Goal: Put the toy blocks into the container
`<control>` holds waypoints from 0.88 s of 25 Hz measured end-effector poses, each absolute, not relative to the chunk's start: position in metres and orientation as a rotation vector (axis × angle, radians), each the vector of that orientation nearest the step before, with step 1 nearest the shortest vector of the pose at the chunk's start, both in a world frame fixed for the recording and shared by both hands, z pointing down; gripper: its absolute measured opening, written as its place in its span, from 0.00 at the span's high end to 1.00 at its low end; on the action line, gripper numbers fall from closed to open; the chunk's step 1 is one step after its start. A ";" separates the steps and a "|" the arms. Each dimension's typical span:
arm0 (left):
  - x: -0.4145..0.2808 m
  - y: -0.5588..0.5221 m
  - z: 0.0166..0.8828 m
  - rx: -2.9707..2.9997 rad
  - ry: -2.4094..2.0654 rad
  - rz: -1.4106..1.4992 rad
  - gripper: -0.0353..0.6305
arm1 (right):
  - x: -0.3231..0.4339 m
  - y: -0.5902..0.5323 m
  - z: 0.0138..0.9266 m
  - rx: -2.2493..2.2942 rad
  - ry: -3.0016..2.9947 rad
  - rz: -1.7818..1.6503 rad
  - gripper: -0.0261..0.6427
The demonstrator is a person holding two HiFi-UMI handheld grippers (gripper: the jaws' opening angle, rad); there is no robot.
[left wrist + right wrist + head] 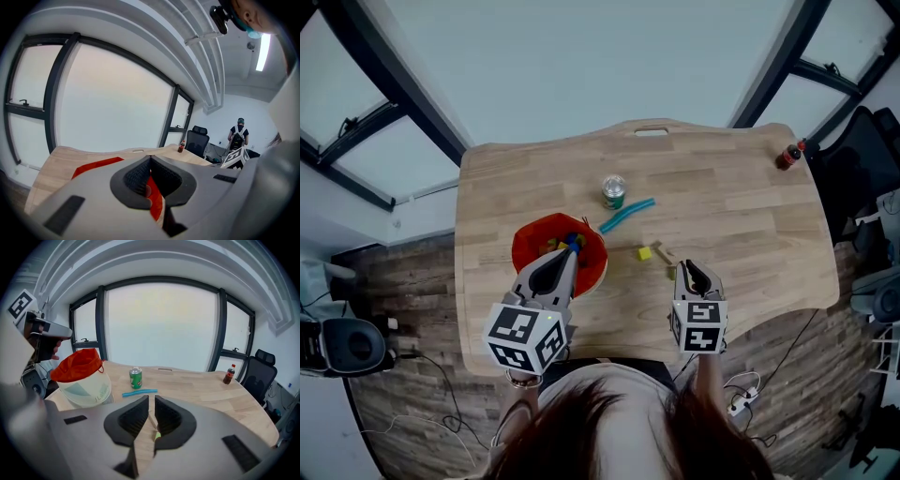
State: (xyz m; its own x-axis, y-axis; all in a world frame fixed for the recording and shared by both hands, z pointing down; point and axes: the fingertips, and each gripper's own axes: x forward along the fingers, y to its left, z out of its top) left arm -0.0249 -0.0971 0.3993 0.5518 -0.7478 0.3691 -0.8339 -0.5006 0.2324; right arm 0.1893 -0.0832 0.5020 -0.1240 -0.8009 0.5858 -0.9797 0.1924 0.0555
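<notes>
The container (pixel 592 265) is a pale bucket with a red liner (pixel 77 364), and several coloured blocks lie inside it. My left gripper (pixel 567 257) hangs over its near rim, jaws shut with nothing held; in the left gripper view red liner (pixel 93 167) shows past the closed pads (pixel 136 176). A yellow block (pixel 644 253) and a green block (pixel 671 273) lie on the table to the container's right. My right gripper (pixel 686 270) sits just beside the green block (pixel 158 435), its jaws a narrow slit apart with nothing between them.
A green can (pixel 613 190) and a blue stick (pixel 626 215) lie beyond the container. A small wooden piece (pixel 664 253) rests by the yellow block. A cola bottle (pixel 788 155) stands at the far right corner. An office chair (pixel 199 138) and a person (pixel 239 133) are behind the table.
</notes>
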 end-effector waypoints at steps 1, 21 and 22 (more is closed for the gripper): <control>-0.023 -0.097 0.400 2.410 -1.287 0.313 0.93 | 0.191 -0.082 0.505 1.655 -1.974 0.480 0.89; 0.000 -0.095 0.409 2.413 -1.239 0.387 0.93 | 0.212 -0.075 0.565 1.596 -1.885 0.520 0.89; -0.001 -0.096 0.409 2.412 -1.239 0.391 0.93 | 0.212 -0.075 0.568 1.593 -1.883 0.525 0.89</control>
